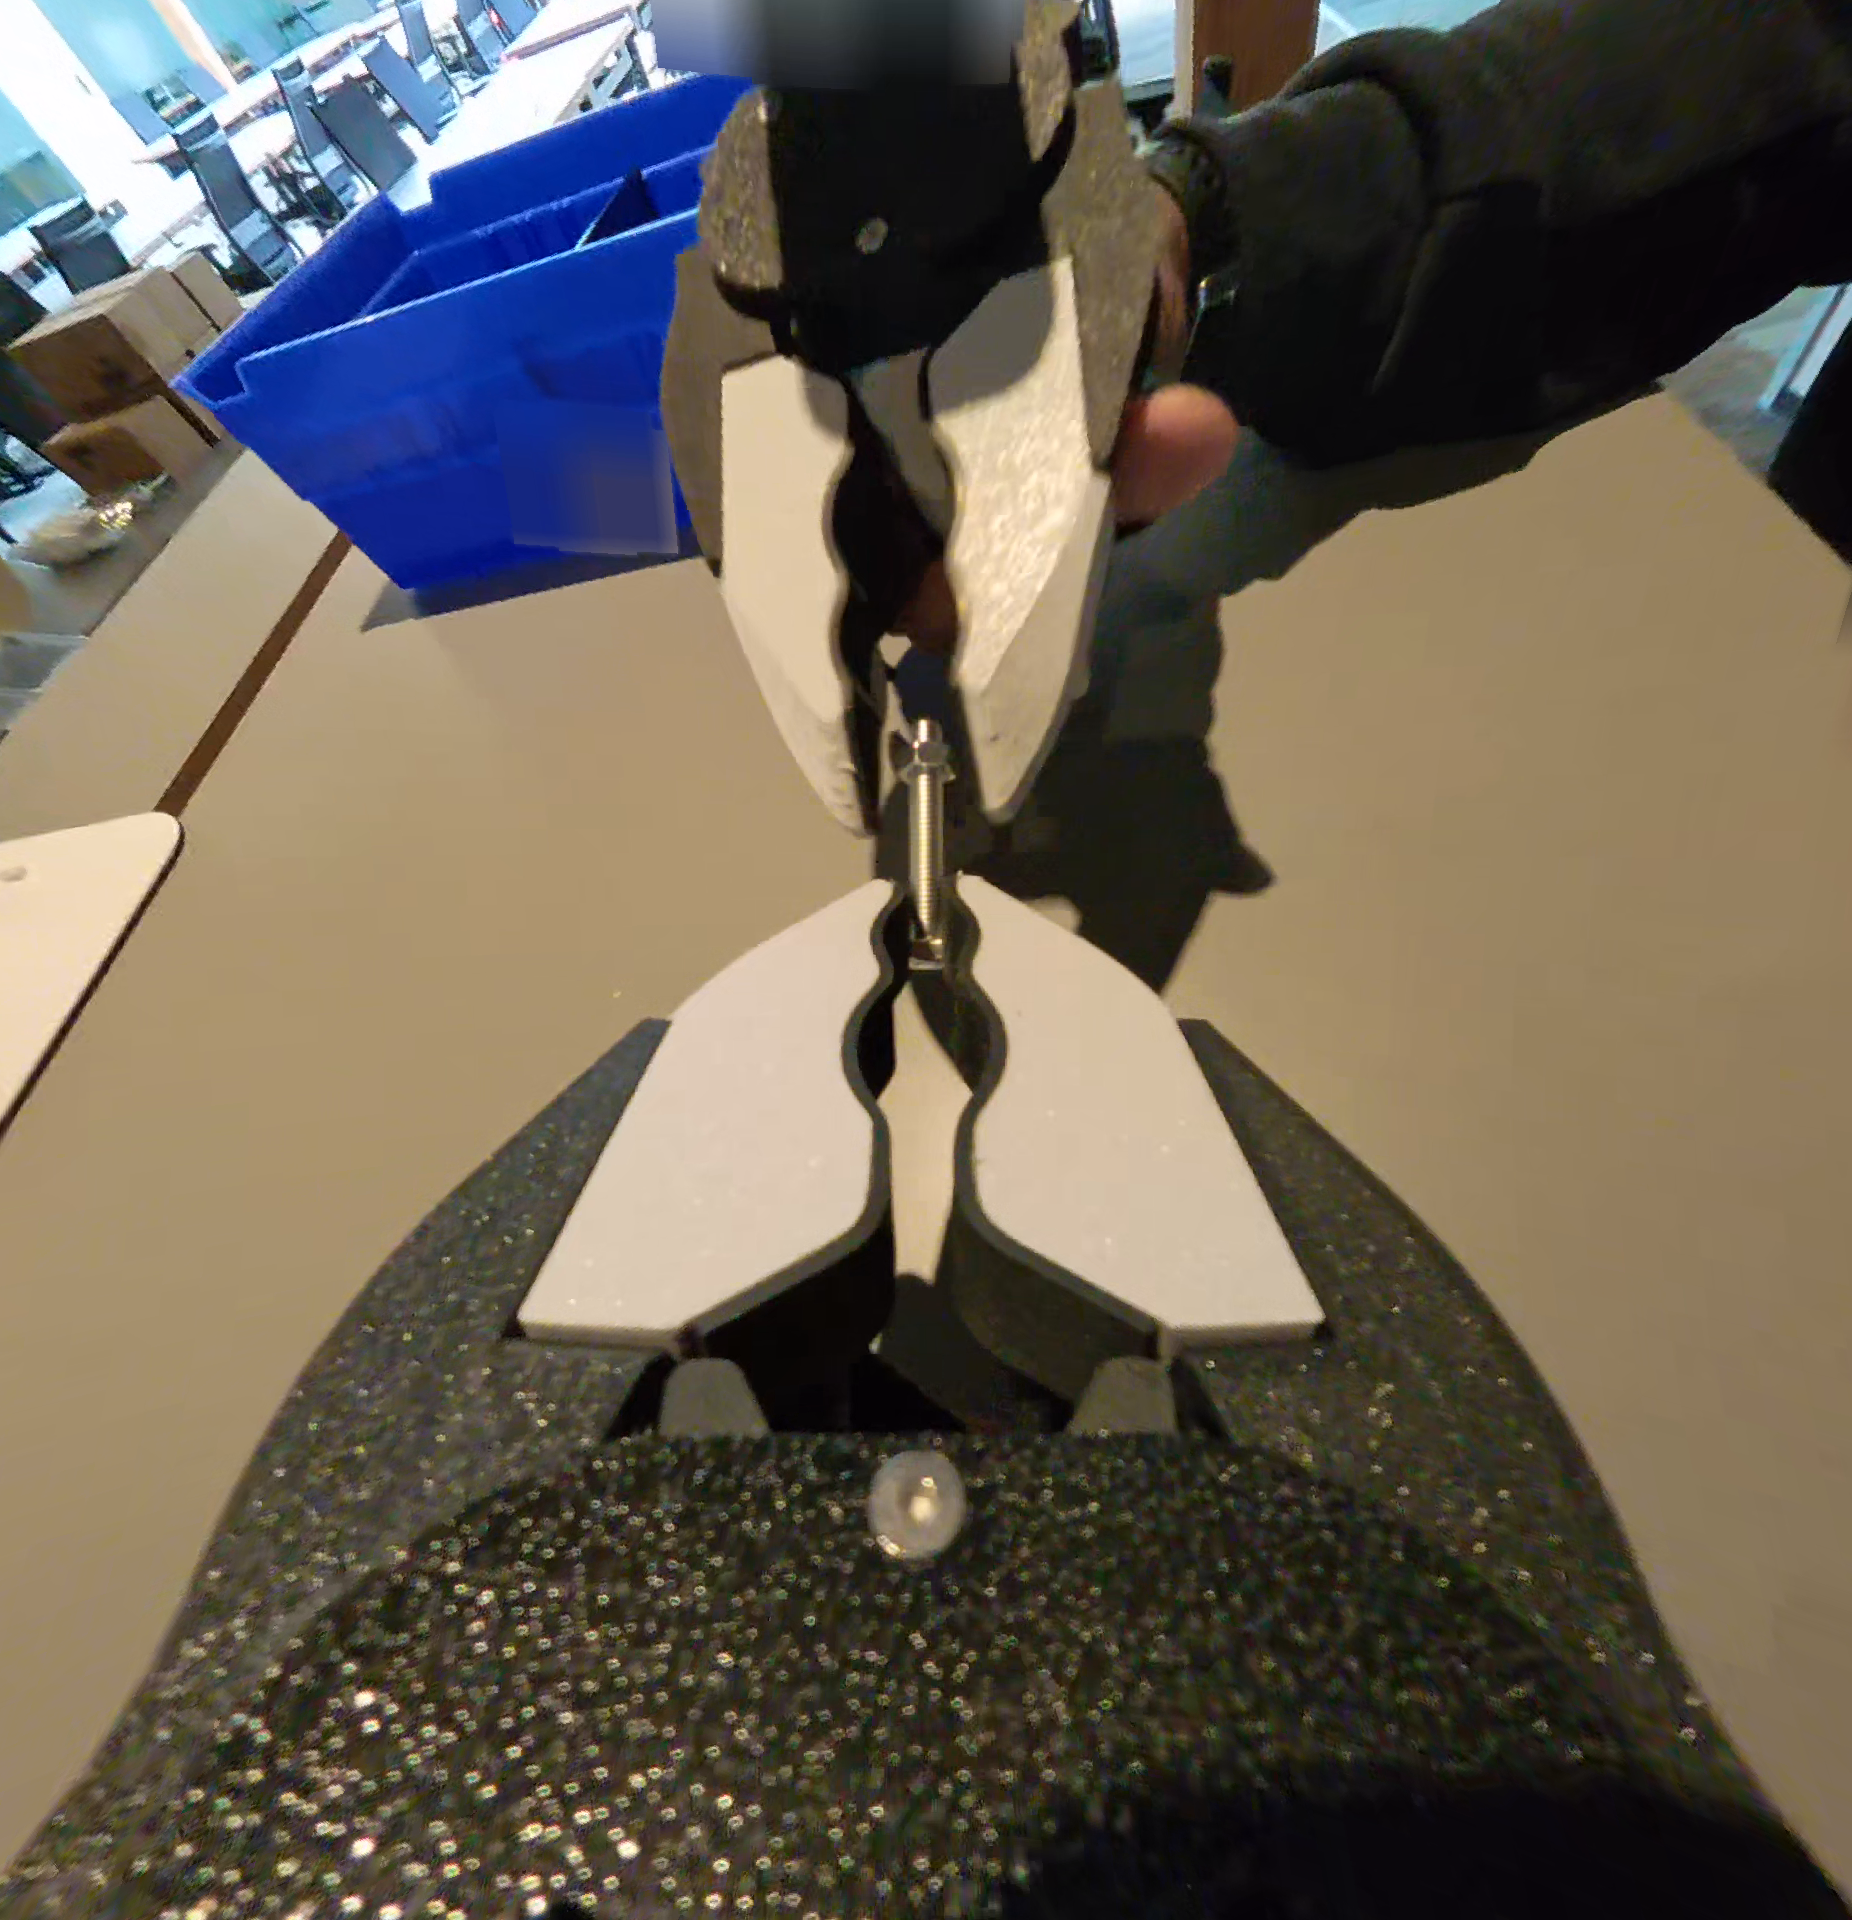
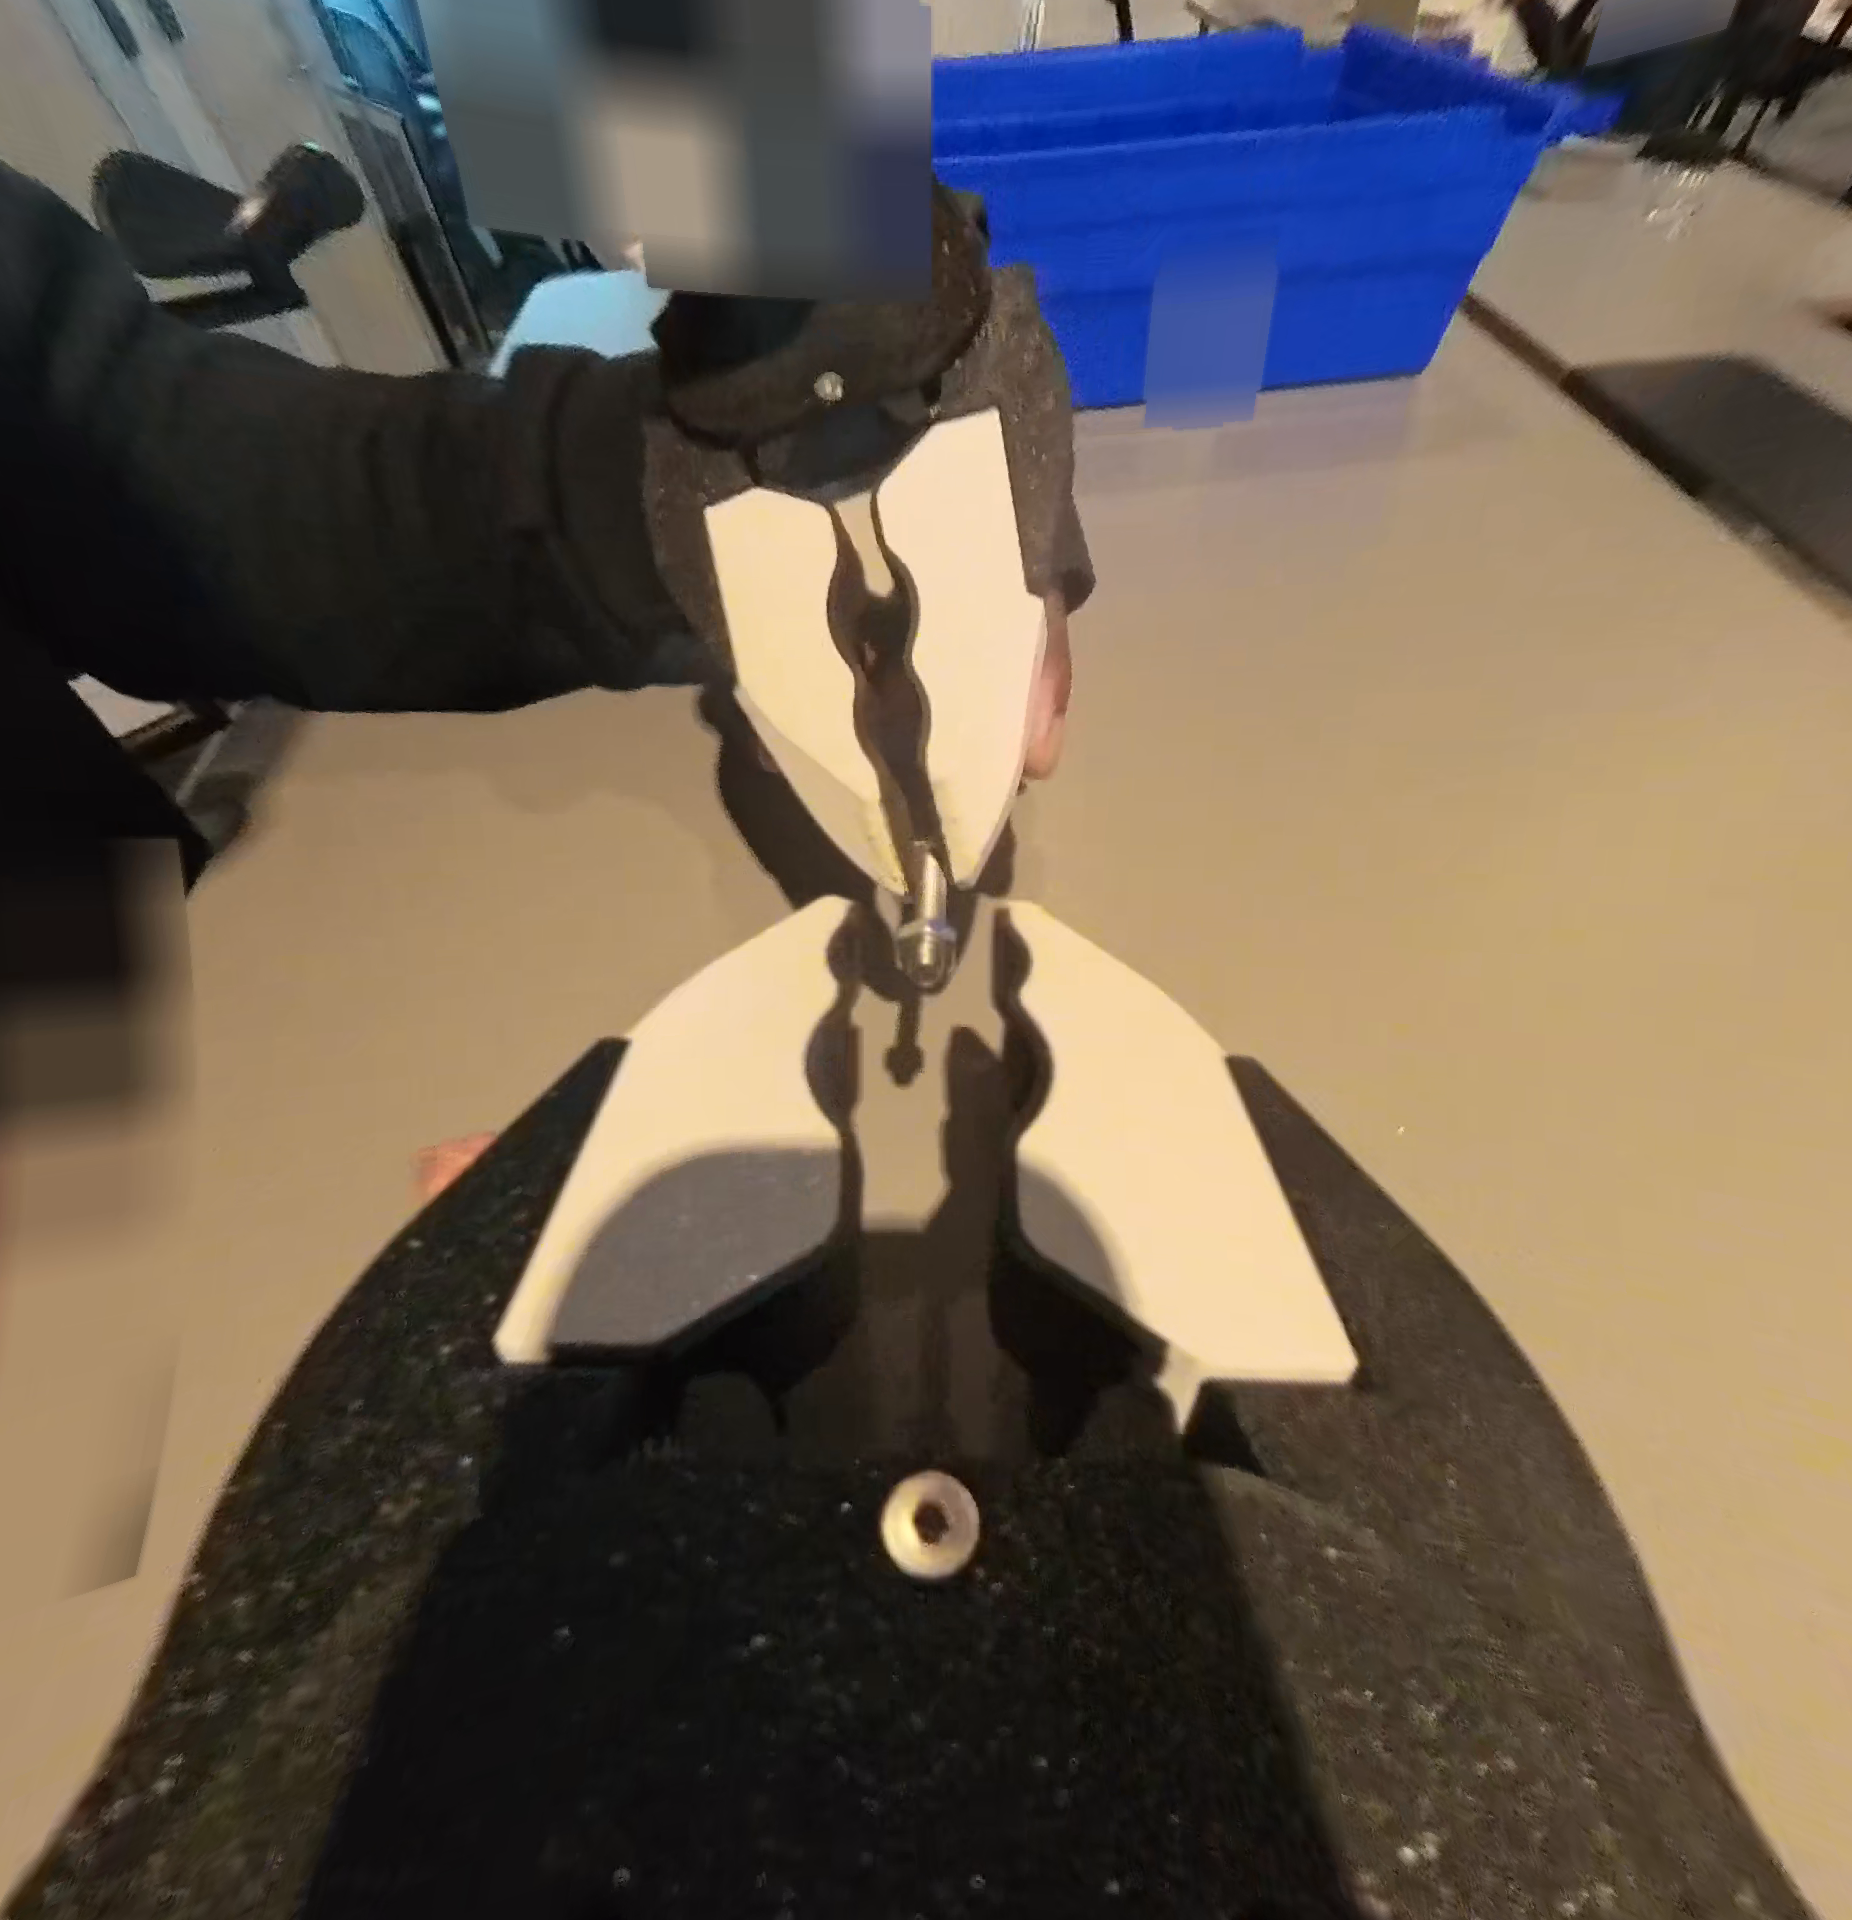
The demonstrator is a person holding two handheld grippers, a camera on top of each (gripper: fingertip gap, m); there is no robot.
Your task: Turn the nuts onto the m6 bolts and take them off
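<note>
Steel bolt (image 1: 927, 847) clamped in left tongs (image 1: 924, 902); right tongs (image 2: 922, 914) parted.

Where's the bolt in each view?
Left wrist view: bolt at centre, head end clamped in the left gripper, nut at its far end.
Right wrist view: bolt at centre, pointing at the camera between the right gripper's open tips.
Shared landmark: blue bin.

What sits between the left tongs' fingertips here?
The left tongs pinch the head end of a threaded bolt; its shank points toward the right tongs, a nut at the far end. The clamped head is mostly hidden.
</note>
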